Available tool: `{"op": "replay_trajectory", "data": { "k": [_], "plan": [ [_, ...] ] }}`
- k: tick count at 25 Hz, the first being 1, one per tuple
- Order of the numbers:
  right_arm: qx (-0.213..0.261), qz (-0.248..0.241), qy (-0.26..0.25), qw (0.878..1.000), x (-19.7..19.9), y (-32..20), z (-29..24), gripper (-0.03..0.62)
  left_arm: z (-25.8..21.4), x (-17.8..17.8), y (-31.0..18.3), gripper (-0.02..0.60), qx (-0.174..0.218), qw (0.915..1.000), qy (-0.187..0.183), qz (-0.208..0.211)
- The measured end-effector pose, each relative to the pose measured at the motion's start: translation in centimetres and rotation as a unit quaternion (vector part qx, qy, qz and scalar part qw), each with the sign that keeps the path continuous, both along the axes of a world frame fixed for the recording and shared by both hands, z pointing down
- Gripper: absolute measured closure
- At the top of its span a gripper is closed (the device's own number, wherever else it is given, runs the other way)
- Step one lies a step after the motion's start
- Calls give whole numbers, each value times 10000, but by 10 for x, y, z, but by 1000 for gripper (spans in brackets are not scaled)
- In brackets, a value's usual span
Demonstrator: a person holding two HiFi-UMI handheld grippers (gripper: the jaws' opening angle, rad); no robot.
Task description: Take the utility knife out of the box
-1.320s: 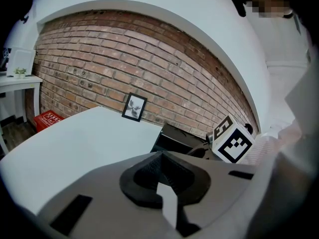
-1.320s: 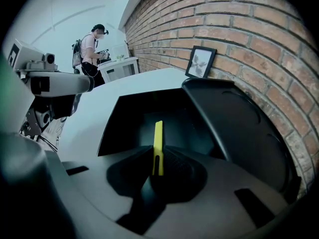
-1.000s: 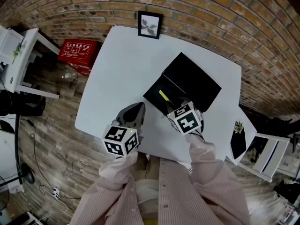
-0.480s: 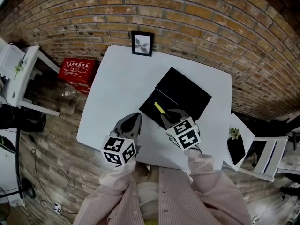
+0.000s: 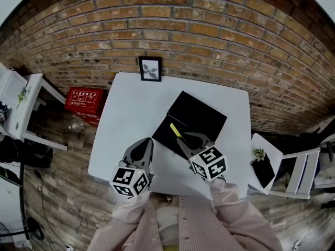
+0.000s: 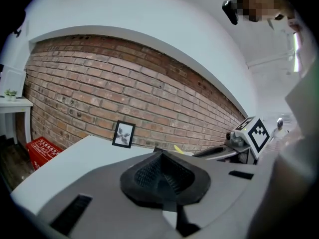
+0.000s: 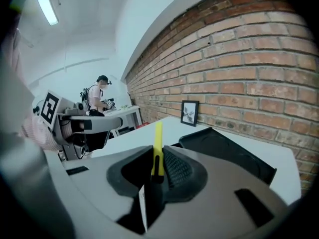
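The yellow utility knife (image 5: 175,130) sticks out of my right gripper (image 5: 183,139), which is shut on its rear end and holds it above the near edge of the open black box (image 5: 201,114). In the right gripper view the knife (image 7: 158,133) stands edge-up between the pads (image 7: 174,168), with the box (image 7: 224,151) beyond it on the right. My left gripper (image 5: 146,143) hovers over the white table (image 5: 131,103), left of the box. Its jaws (image 6: 162,158) are shut with nothing between them. The left gripper view shows the knife's tip (image 6: 178,149) beside the right gripper (image 6: 239,141).
A small framed picture (image 5: 150,68) leans on the brick wall at the table's far edge. A red box (image 5: 84,101) lies on the floor at the left, beside a white side table (image 5: 21,109). A white stand with a plant (image 5: 260,155) is at the right. A person (image 7: 99,96) stands far off.
Both grippers have risen. The right one has lifted the knife up out of the box's tray; the left one stays shut and empty.
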State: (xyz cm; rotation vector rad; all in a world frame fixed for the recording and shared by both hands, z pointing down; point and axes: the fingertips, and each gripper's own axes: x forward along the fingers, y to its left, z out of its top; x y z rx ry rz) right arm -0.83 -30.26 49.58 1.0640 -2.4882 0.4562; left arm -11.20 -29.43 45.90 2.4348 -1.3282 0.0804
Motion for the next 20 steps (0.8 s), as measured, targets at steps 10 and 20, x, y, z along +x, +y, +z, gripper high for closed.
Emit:
{"op": "replay_trajectory", "data": {
  "k": [10,20],
  "plan": [
    [537,269,-918,9940,13,0,-46,526,-34,2,-6,589,502,9987,-79,61],
    [1277,760,-1704,9741,44,0,-98,526,-72,-6,-10,589,930,9956,-26,-89]
  ]
}}
